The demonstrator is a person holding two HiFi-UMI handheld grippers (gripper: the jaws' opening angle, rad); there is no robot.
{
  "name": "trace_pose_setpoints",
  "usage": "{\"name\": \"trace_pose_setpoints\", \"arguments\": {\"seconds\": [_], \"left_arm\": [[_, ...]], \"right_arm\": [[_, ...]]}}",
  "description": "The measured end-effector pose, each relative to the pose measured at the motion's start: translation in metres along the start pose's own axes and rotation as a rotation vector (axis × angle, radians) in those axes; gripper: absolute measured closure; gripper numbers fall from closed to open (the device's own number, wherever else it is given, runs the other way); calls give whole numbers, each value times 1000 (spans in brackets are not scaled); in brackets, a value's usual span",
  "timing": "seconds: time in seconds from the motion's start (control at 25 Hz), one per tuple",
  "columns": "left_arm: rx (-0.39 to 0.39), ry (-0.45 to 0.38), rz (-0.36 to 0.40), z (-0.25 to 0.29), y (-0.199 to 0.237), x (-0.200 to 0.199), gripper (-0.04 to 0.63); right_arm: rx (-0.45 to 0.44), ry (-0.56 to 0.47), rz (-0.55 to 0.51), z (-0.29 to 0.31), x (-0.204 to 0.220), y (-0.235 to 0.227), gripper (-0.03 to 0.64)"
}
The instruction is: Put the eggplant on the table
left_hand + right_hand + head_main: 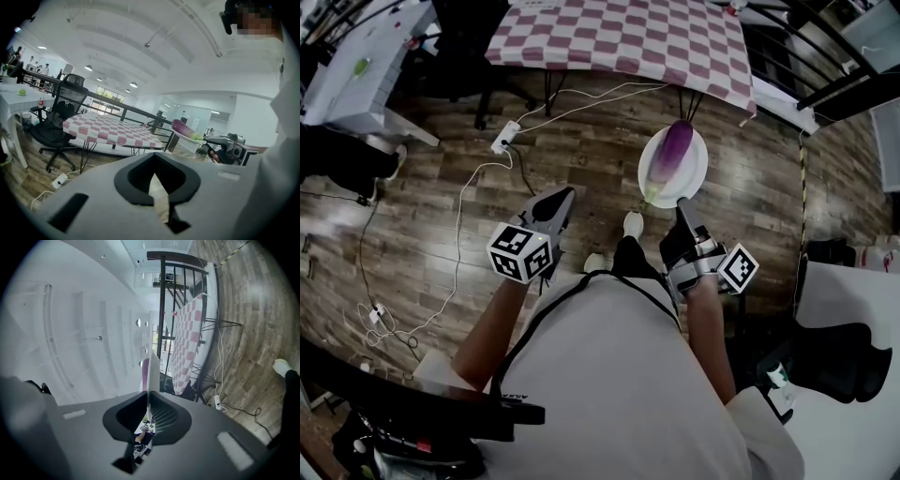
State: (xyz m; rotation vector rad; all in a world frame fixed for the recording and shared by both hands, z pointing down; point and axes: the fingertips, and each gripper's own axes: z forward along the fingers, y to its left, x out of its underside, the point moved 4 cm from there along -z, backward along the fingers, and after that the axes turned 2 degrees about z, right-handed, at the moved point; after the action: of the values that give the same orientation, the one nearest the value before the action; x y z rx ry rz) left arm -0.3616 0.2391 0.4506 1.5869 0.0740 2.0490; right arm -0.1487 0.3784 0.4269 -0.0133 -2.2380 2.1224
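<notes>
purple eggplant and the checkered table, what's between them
Head view: brown wood floor, crossed by a thin white cable, lies between the purple eggplant on its round white plate and the pink-and-white checkered table.

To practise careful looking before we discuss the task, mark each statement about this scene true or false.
1. The eggplant lies on a white plate. True.
2. The plate stands on the checkered table. False: it is held in the air over the wooden floor, short of the table.
3. The right gripper clamps the plate's rim. True.
4. The left gripper grips the plate too. False: it is apart from the plate, jaws together, holding nothing.
</notes>
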Motion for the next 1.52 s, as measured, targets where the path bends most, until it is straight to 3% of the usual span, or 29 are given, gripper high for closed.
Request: {"name": "trace_pose_setpoints", "arguments": {"seconds": [0.56, 1.52], "left_arm": [[-15, 13, 5, 67, 14, -24, 591], [-78, -25, 10, 245, 14, -108, 591]], "right_arm": [[-1, 22, 19, 40, -58, -13, 586], [-13, 140, 39, 146, -229, -18, 586]]}}
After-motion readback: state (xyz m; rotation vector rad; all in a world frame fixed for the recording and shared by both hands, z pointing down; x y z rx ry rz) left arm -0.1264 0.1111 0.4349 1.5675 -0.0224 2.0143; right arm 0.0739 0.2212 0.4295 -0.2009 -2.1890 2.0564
